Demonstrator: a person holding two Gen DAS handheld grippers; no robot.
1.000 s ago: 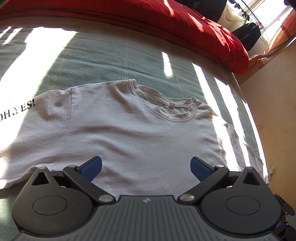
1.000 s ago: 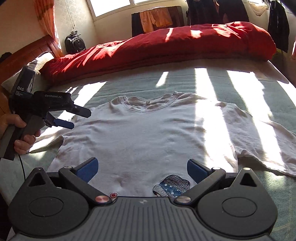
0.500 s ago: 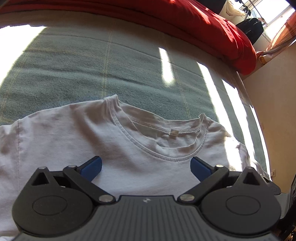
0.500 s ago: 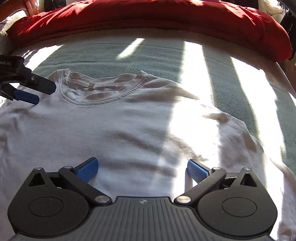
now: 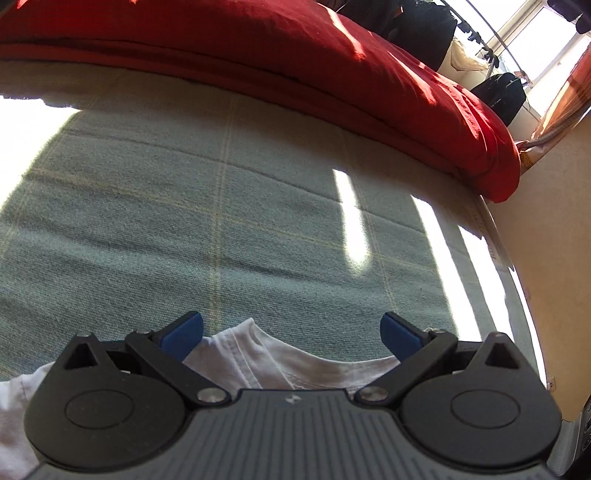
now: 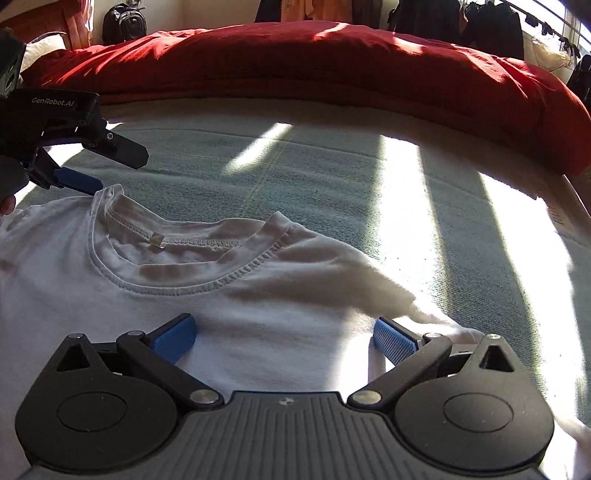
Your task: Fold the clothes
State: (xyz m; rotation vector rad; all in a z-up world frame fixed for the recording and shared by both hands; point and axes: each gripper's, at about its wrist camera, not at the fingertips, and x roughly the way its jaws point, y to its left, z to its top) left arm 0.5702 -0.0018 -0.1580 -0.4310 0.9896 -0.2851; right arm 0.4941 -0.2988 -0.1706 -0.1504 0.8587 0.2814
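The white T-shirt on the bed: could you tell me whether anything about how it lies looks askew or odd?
The white T-shirt is not flat: the shoulder by its collar is rumpled into a raised ridge, right in front of the open right hand-held gripper. No damage shows.

red duvet (image 6: 332, 70), green blanket (image 5: 221, 221), black backpack (image 6: 123, 22)

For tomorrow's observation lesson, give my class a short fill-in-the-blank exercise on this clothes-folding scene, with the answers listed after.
1. The T-shirt lying spread on the bed is ____ in colour.
2. Both sets of tongs, the left tongs and the right tongs, have their fingers ____.
3. The duvet bunched along the far side of the bed is ____.
4. The left tongs hover by the shirt's ____.

Answers: white; open; red; collar
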